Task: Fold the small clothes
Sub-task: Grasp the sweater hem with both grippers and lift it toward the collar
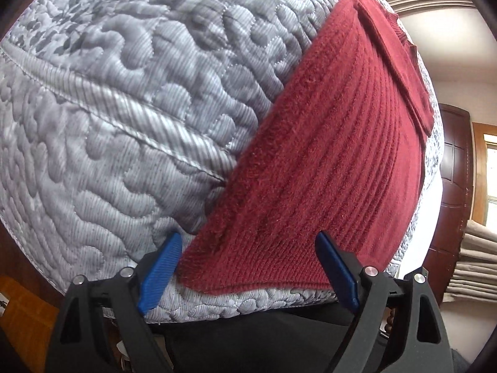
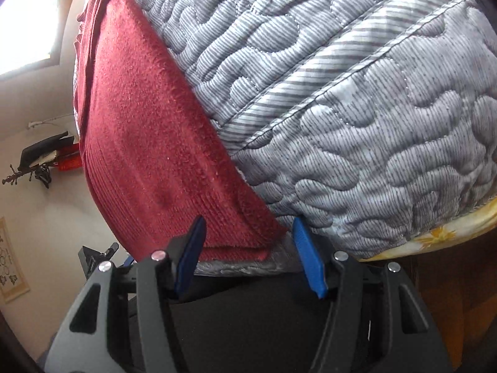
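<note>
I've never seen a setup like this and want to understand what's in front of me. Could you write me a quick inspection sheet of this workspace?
Surface: grey quilted mattress, stitched in wavy patterns, with a seam band across it.
Job's things: dark red ribbed knit garment lying flat near the mattress edge, with a folded strip along its far side.
Clutter: nothing seen on the mattress.
Grippers: left gripper and right gripper both have jaws open, each straddling a near corner of the garment, not clamped on it.
Cables: nothing seen.
Surroundings: dark wooden door, bright window, wall hooks with dark and red items, yellow floral sheet under the mattress.
</note>
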Demonstrator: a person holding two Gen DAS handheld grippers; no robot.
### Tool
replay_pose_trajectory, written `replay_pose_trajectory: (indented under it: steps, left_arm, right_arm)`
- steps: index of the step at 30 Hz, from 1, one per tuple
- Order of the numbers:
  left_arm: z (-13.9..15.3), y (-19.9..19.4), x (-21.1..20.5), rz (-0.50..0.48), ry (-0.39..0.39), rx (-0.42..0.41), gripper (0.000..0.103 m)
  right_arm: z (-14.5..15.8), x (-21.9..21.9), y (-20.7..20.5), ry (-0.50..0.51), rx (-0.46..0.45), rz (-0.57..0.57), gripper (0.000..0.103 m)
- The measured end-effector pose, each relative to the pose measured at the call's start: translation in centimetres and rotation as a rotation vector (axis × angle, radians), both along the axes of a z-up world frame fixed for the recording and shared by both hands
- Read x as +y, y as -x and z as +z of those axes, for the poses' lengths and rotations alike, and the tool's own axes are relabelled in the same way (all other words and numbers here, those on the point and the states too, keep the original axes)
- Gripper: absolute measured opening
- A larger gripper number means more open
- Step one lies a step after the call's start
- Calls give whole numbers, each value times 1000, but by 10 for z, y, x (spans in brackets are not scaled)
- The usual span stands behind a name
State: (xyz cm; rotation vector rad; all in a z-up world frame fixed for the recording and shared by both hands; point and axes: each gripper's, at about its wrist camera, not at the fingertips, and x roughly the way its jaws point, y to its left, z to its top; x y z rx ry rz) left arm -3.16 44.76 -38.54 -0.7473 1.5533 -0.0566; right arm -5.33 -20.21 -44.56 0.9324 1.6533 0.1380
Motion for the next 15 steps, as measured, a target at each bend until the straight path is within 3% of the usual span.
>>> replay_pose_trajectory:
  steps: [4, 6, 8, 11, 13, 14, 15]
  left_arm:
    - [-2, -4, -4, -18, -17, 7, 85]
    - [-2, -5, -7, -32, -25, 17, 66]
    - [-2, -8, -11, -55, -21, 25, 54]
    - [-4, -11, -16, -59, -23, 28, 52]
    - [-6, -12, -17, -53, -26, 32, 50]
    - [-6, -11, -16, -53, -28, 33, 45]
    - [-6, -12, -15, -56, -32, 33, 33]
  right_arm:
    - [-3, 12, -3, -9, -1, 10, 59]
    - [-2, 21, -4, -22, -3, 28, 56]
    - [-2, 30, -3, -26, -11, 42, 54]
    - [-4, 32, 0, -32, -1, 8, 53]
    - [-8, 31, 1, -34, 10, -13, 46]
    - [-9, 32, 1, -38, 10, -20, 34]
    - [-9, 32, 1, -53, 6, -30, 24]
